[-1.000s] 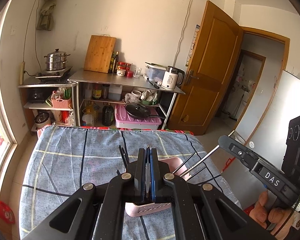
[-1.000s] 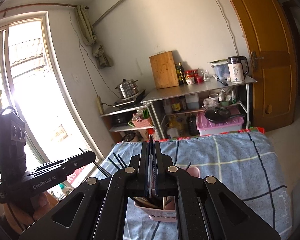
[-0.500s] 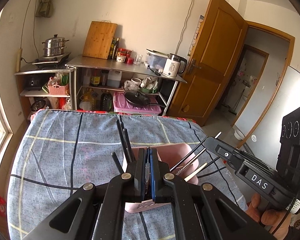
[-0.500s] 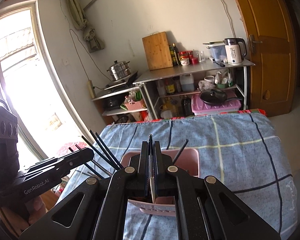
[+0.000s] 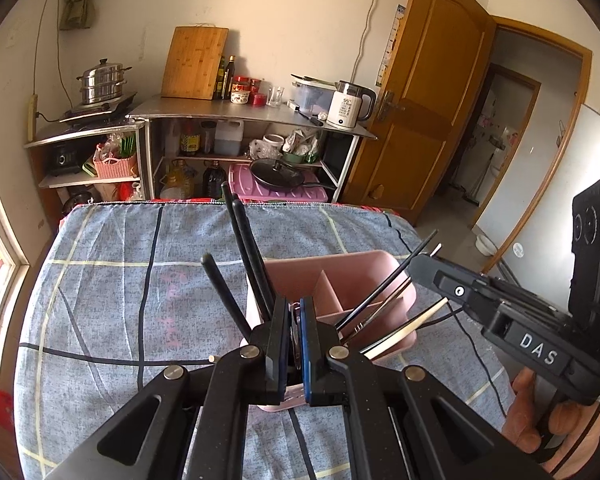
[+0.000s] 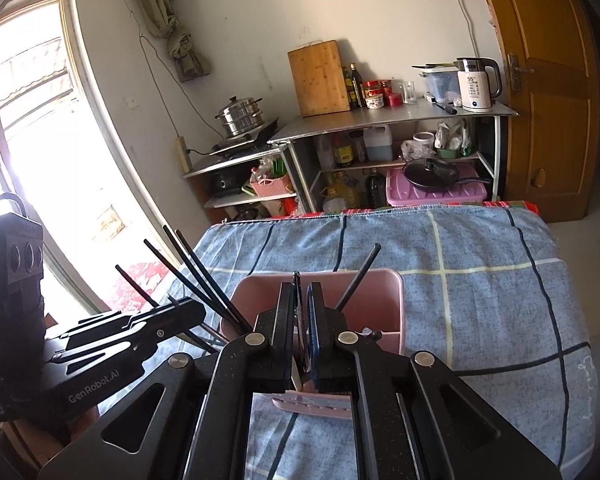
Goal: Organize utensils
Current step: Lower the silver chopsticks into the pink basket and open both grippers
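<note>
A pink divided utensil holder stands on the blue checked tablecloth; it also shows in the right wrist view. Several black chopsticks lean out of it, also seen in the right wrist view. My left gripper is shut on a thin metal utensil over the holder's near edge. My right gripper is shut on a thin utensil above the holder. Each gripper appears beside the holder in the other's view.
Beyond the table's far edge stand a steel counter with a kettle, a cutting board and shelves with pots. A wooden door is at the right, a bright window at the left.
Both grippers have come down and tilted toward the pink holder, which now fills more of each view. Their jaws stay shut on their utensils.
</note>
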`<state>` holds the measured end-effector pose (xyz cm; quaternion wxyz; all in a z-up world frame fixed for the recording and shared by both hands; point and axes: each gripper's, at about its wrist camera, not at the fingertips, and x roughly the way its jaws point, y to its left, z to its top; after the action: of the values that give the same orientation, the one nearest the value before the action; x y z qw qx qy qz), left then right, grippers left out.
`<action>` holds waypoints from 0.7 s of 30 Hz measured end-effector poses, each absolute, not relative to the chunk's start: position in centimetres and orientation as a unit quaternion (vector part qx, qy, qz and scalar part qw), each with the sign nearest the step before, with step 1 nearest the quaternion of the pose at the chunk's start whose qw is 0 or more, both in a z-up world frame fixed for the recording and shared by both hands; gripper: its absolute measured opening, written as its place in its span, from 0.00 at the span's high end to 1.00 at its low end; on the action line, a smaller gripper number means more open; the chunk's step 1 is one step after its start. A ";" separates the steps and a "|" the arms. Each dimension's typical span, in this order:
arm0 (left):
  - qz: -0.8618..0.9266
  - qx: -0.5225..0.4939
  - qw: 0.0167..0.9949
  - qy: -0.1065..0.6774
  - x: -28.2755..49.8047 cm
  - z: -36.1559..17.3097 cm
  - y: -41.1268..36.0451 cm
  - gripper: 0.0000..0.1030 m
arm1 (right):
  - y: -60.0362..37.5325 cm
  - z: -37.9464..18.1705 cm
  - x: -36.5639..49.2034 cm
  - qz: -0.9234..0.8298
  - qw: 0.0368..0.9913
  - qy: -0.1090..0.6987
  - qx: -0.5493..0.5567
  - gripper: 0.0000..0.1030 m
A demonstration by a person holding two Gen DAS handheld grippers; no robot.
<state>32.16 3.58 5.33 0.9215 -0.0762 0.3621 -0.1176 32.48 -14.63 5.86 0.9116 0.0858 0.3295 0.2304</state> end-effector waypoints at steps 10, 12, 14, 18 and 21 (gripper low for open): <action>-0.110 -0.073 0.933 0.334 29.9 7.3 4.0 0.88 | -16.3 7.5 30.8 0.227 0.918 0.310 0.093 0.89; -0.109 -0.073 0.935 0.330 29.2 7.7 4.2 0.87 | -16.5 7.8 30.2 0.227 0.919 0.307 0.094 0.89; -0.110 -0.072 0.937 0.324 28.2 8.0 4.1 0.87 | -16.8 8.0 29.2 0.230 0.920 0.302 0.098 0.88; -0.113 -0.071 0.940 0.315 25.9 8.2 4.0 0.87 | -17.4 8.0 27.0 0.234 0.921 0.294 0.101 0.88; -0.114 -0.068 0.942 0.307 23.6 7.9 3.7 0.87 | -17.9 7.9 25.1 0.236 0.923 0.287 0.101 0.87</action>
<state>23.63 3.74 7.89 0.9423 -0.0682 0.3075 -0.1136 25.06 -17.88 7.93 0.9231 0.1005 0.2868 0.2357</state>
